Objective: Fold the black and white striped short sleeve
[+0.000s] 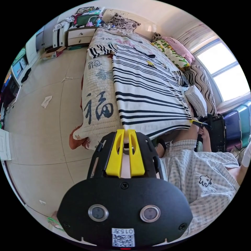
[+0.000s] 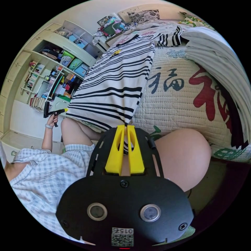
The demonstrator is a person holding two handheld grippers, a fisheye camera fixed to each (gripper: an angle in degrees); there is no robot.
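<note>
Striped shirt (image 1: 146, 86) flat on bed quilt (image 1: 98, 91). Left gripper (image 1: 126, 130) and right gripper (image 2: 125, 126) each clamp hem corner, seemingly taut.

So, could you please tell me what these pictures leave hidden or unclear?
- Left gripper view: the left tool covers the hem corner of the black and white striped short-sleeve shirt.
- Right gripper view: the right tool covers its hem corner; a stack of folded white cloth hides the bed behind it.
</note>
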